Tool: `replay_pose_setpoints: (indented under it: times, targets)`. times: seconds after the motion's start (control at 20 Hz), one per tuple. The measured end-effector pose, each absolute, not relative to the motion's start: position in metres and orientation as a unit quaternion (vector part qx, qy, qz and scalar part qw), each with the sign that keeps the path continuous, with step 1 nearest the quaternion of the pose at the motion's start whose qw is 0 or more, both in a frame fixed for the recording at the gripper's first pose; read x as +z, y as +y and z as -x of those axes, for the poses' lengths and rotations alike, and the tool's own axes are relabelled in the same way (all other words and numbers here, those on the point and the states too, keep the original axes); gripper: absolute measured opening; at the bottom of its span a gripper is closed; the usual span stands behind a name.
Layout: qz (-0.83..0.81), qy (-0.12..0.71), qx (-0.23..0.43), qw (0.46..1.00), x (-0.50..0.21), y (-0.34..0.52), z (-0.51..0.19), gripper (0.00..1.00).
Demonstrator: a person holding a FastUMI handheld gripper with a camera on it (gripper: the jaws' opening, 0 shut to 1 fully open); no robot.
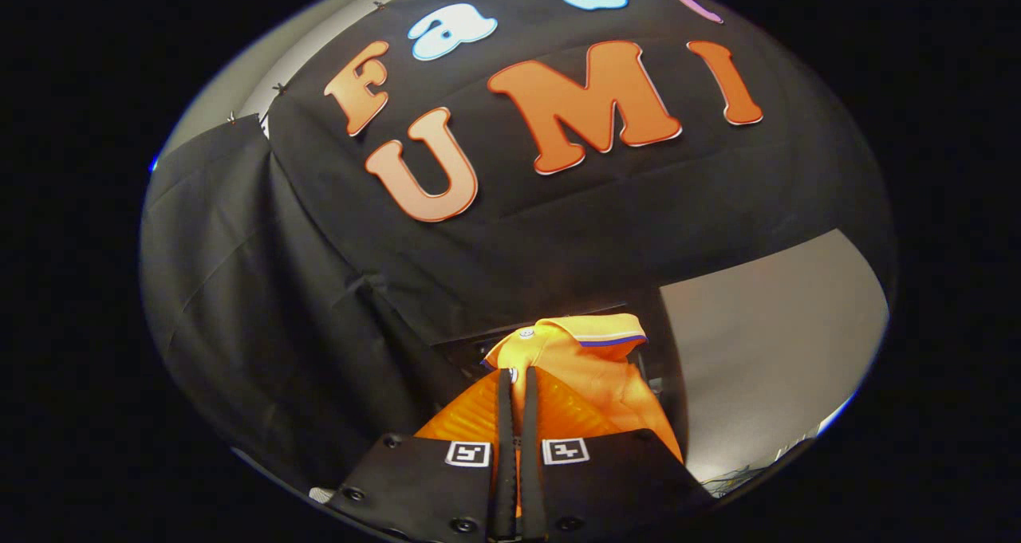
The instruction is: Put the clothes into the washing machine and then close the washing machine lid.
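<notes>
Clothes here meant one orange polo shirt, and it hung lifted in the air, bunched up with its collar and a small button at the top. It sat between and just beyond the fingers, which were drawn almost fully together with only a thin sliver between them, and a fold of the orange cloth was pinched in that sliver. From where I stood it looked like a true grip on the shirt, both fingers pressing on the fabric near the placket. Behind the shirt hung the black cloth wall of the booth, and off to one side a pale panel showed, though I could not tell what it was. I could not make out a washing machine or its lid, so my guess was that the carry to the drum was not yet finished. The risk, as I judged it, was the thin hold: only a small fold was caught, so a quick swing could let the cloth slide out. The loose, hanging part might also snag on the machine's rim, or drape over the edge and foul the lid.
</notes>
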State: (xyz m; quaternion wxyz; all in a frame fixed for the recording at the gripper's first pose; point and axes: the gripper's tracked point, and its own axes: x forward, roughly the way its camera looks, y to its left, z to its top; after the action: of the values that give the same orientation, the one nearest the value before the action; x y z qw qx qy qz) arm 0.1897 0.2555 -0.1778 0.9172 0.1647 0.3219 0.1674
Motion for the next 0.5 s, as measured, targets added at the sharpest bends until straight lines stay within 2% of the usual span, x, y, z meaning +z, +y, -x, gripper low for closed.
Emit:
replay_pose_setpoints:
  times: [0.5]
  targets:
    - [-0.164, 0.378, 0.207, 0.887, -0.265, 0.34, -0.205, 0.1]
